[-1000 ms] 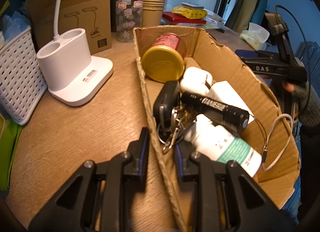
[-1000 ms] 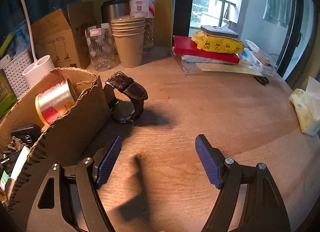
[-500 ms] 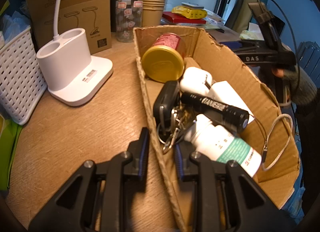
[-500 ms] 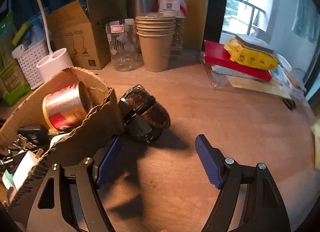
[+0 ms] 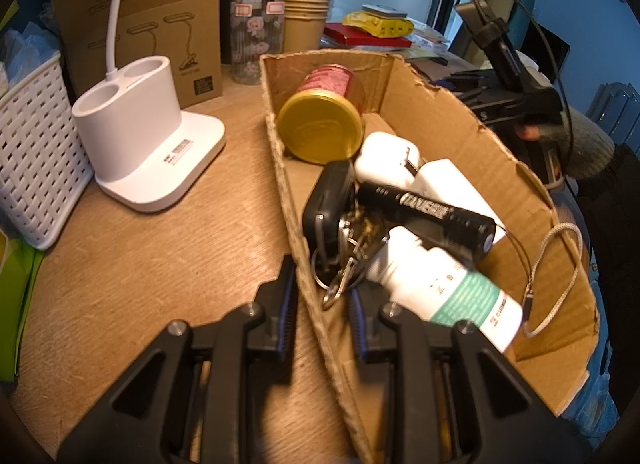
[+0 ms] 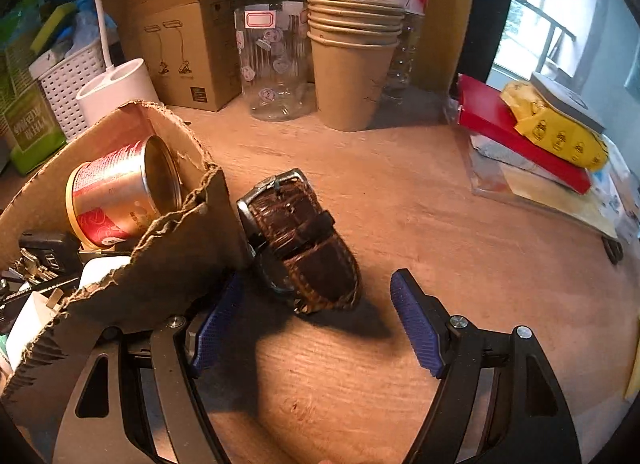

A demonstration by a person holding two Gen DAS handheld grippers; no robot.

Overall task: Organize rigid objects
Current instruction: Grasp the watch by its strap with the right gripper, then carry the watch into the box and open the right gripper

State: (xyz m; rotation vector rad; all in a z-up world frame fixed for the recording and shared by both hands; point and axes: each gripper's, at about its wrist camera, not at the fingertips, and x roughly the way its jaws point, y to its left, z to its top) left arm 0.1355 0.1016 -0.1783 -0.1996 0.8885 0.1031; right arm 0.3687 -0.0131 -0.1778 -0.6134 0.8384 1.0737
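A brown leather wristwatch [image 6: 304, 248] lies on the wooden table just outside the cardboard box [image 6: 168, 264]. My right gripper [image 6: 320, 324] is open and empty, its fingers on either side of the watch's near end. My left gripper [image 5: 320, 300] is shut on the near-left wall of the cardboard box [image 5: 296, 223]. The box holds a gold-lidded can [image 5: 324, 119], a car key with key ring [image 5: 332, 207], a black flashlight [image 5: 428, 211], a white bottle [image 5: 444, 288] and white chargers [image 5: 388, 155].
A white lamp base [image 5: 144, 143] and white basket [image 5: 28, 151] stand left of the box. A brown carton [image 6: 180, 43], glass jar [image 6: 272, 59], stacked paper cups [image 6: 352, 63] and a red book pile [image 6: 532, 131] line the table's back.
My right gripper has moved forward and left toward the watch, which now sits between its open fingers. My left gripper and the box have stayed put.
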